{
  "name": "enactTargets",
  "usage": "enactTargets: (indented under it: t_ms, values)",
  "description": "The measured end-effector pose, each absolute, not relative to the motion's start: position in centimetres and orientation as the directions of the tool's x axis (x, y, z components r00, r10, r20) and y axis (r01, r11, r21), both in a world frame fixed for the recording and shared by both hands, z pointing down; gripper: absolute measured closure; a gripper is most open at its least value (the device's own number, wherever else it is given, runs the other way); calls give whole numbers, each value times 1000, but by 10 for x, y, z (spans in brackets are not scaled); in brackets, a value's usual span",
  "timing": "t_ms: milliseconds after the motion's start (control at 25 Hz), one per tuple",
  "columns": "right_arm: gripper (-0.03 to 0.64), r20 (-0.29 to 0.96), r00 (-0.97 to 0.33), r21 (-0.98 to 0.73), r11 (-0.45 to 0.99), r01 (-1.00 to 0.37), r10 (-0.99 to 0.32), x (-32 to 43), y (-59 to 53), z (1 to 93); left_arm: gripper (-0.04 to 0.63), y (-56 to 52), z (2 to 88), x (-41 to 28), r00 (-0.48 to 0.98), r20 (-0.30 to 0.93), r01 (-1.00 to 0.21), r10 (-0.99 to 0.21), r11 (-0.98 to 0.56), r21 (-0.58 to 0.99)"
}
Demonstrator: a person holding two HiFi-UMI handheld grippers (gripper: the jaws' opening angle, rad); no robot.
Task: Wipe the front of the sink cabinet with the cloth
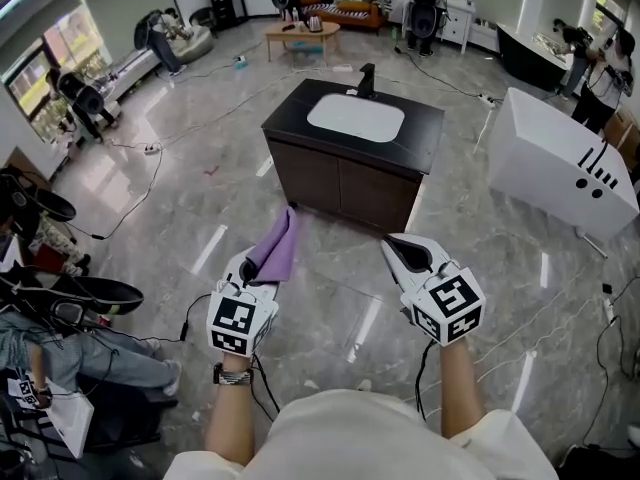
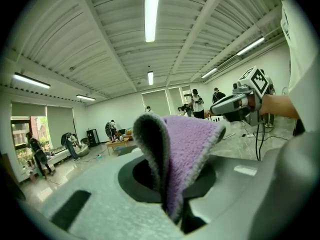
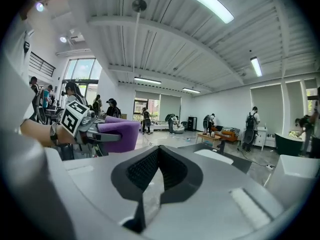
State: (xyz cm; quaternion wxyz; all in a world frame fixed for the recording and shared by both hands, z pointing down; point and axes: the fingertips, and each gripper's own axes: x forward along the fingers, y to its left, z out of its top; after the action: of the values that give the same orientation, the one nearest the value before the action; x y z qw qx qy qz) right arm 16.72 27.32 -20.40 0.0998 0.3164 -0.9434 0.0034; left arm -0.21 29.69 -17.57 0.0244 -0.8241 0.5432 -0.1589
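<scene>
Head view: the left tool (image 1: 258, 271) is clenched on a purple fleecy cloth (image 1: 278, 246), which stands up folded from between its jaws (the left gripper view shows the grey-edged fold pinched at the jaw tips). The right tool (image 1: 397, 247), level with the left one and well apart to its right, has its jaws pressed together on nothing. Ahead of both tools, across a stretch of grey marbled floor (image 1: 470, 268), stands the dark brown sink cabinet (image 1: 345, 186) with black top and white basin, its doors facing the tools. The cloth is not touching it.
</scene>
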Motion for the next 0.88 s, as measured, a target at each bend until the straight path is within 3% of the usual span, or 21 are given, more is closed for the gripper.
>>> enactTargets:
  t_ms: [400, 880]
  values:
    - [612, 112, -831, 6, 837, -547, -544, 192, 266, -210, 548, 305, -166, 21, 276, 248, -925, -929, -327, -193]
    - [612, 129, -810, 28, 818, -574, -573, 179, 213, -205, 548, 241, -156, -3, 286, 237, -929, -929, -329, -168]
